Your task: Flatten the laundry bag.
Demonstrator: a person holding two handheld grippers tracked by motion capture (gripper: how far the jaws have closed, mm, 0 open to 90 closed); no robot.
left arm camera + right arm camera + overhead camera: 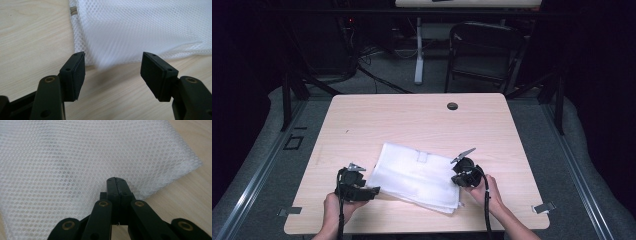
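A white mesh bag point(417, 175) lies flat on the wooden table point(412, 115), near its front edge. My left gripper point(371, 192) sits at the bag's left corner. In the left gripper view its jaws stand open point(112, 72) just above the tabletop, with the bag's point(140, 30) near edge a little ahead of them and nothing between them. My right gripper point(456, 178) is at the bag's right edge. In the right gripper view its jaws are pressed together point(116, 181) on the mesh point(75, 170), which puckers beside the tips.
A dark cable hole point(452, 106) sits near the table's far edge. Metal clips point(544, 206) mark the front corners. Beyond the table stands a black folding chair point(484, 50). A small tag point(73, 10) is sewn on the bag's edge.
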